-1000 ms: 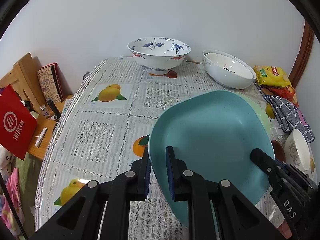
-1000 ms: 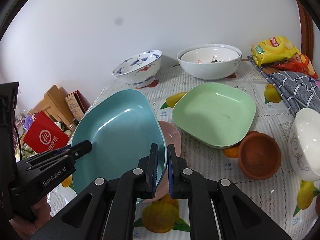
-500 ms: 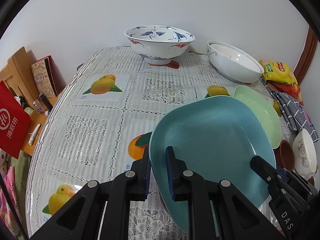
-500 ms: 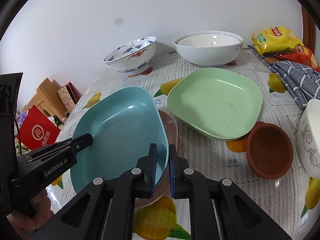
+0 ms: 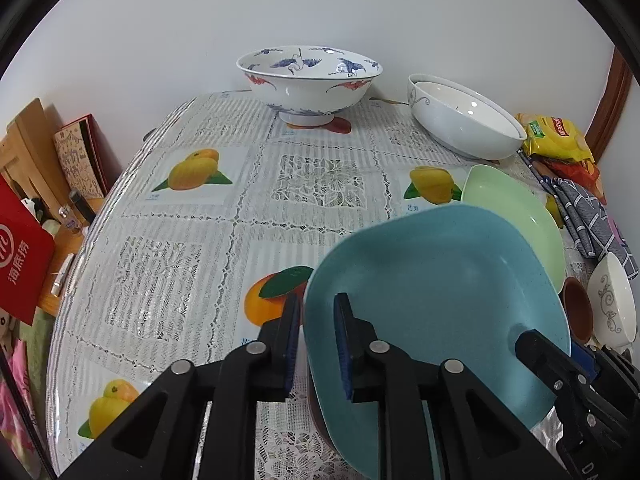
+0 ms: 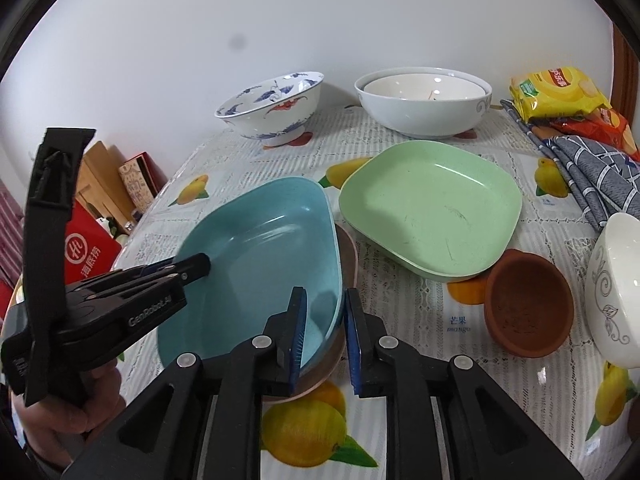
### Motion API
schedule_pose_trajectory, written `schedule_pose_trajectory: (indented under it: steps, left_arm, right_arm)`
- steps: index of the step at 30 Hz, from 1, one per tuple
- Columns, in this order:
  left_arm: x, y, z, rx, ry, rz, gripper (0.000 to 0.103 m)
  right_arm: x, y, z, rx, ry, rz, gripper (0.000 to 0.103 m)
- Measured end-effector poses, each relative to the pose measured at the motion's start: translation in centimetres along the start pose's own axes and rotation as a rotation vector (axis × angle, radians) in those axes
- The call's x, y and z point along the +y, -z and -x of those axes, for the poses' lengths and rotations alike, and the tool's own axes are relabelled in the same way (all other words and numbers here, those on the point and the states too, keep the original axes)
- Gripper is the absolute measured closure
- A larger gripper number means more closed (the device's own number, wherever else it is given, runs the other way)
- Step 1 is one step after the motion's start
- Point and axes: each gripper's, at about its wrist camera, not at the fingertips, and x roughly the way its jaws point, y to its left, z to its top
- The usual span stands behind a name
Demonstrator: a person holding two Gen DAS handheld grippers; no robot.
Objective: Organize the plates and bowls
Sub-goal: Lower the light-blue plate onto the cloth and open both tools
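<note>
Both cameras sit close above the desk (image 5: 192, 216), each looking forward and steeply down along its own black fingers toward the white back wall. The left wrist view looks from the desk's left side, the right wrist view from further right. Both share the teal plate (image 5: 436, 280) (image 6: 260, 256), the green plate (image 5: 516, 216) (image 6: 432, 208), and the painted bowl (image 5: 308, 80) (image 6: 272, 108). Each also catches the other hand-held gripper at its edge.

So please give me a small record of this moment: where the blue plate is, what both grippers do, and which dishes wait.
blue plate: lying on a pink plate
left gripper: jaws opening, plate rim between them
right gripper: jaws opening, opposite rim between them
green plate: on the table, beside the stack
brown bowl: beside the green plate
</note>
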Motion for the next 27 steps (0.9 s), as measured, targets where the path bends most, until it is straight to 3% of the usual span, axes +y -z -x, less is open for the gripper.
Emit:
schedule_pose_trajectory:
  steps: [2, 8, 12, 16, 27]
  left_arm:
    - [-0.2, 0.0, 0.5, -0.01, -0.01, -0.012, 0.07]
    - [-0.3, 0.2, 2.2, -0.019, -0.016, -0.033, 0.07]
    - [-0.2, 0.5, 3.2, -0.019, -0.025, -0.046, 0.07]
    - [-0.1, 0.8, 4.3, -0.022, -0.024, -0.045, 0.064]
    - [-2.0, 0.2, 8.9, -0.075, 0.009, -0.082, 0.056]
  right_arm:
    - [0.2, 0.1, 0.2, 0.001, -0.001, 0.009, 0.077]
    - [0.4, 0.4, 0.1, 0.036, -0.011, 0.019, 0.075]
    - [1.3, 0.9, 0.1, 0.075, -0.049, 0.058, 0.063]
    - [1.6, 1.4, 0.1, 0.107, -0.095, 0.041, 0.061]
    - [-2.1, -0.3, 7.3, -0.021, 0.028, -0.077, 0.06]
